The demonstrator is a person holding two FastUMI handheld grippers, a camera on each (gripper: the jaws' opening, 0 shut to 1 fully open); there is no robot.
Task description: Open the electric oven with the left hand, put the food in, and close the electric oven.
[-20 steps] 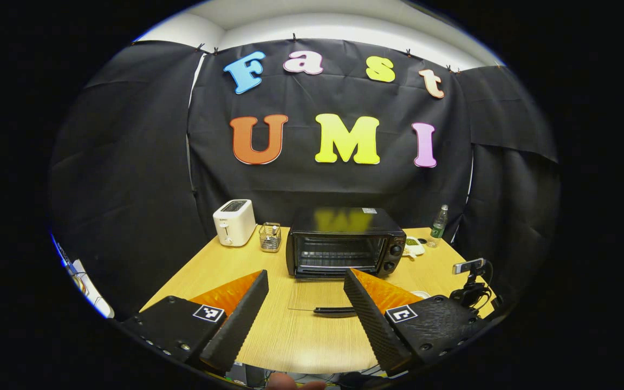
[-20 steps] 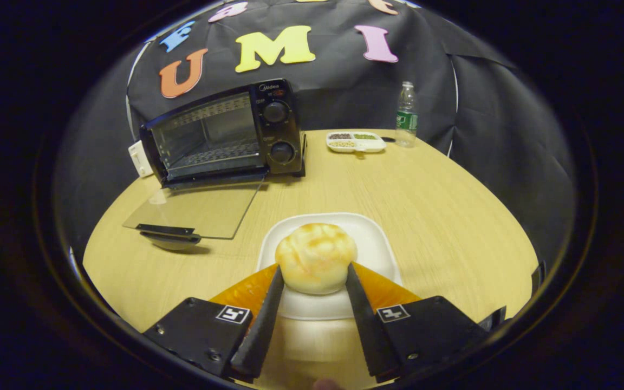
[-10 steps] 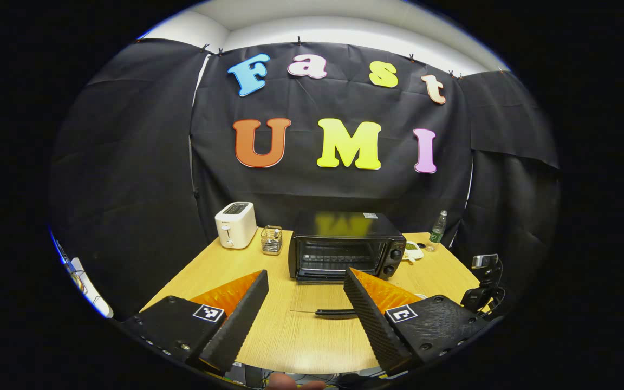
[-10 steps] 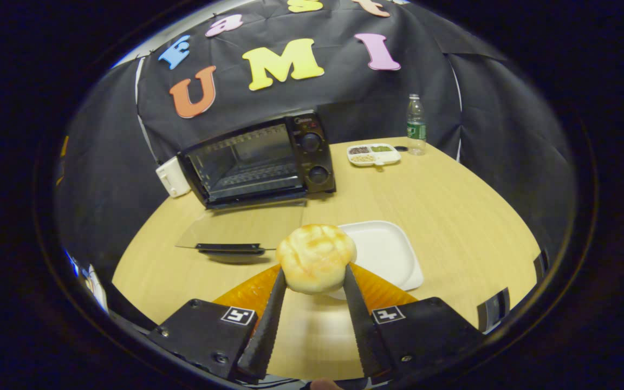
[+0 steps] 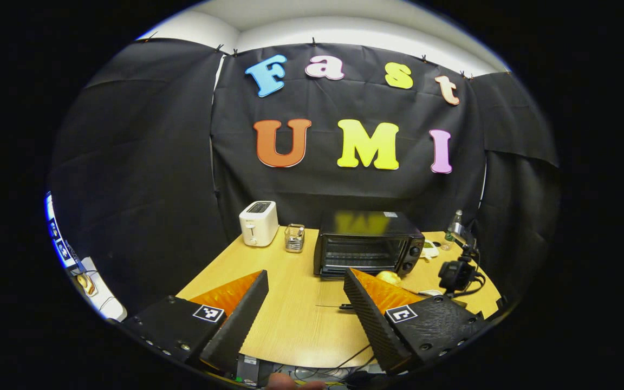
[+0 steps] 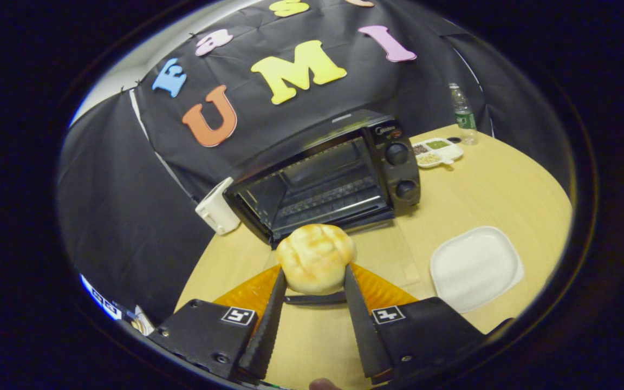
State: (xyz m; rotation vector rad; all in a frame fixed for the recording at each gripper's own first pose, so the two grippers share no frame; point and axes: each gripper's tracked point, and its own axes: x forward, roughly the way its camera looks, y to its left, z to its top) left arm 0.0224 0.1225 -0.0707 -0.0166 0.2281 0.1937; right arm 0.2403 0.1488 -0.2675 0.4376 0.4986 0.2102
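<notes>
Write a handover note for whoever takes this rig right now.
Right gripper: shut on the bun, held in the air in front of the oven.
Left gripper: open, empty, back from the table.
Oven door is down and open; the plate is empty.
Done: oven opened, bun picked up.
Left: put the bun in the oven, let go, close the door.

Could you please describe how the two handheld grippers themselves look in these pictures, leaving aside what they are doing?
The left gripper and the right gripper look alike: each has two long wedge-shaped fingers with ribbed, serrated inner faces, mounted on blocky black bodies. Each body carries a small square black-and-white marker and a few screws.
</notes>
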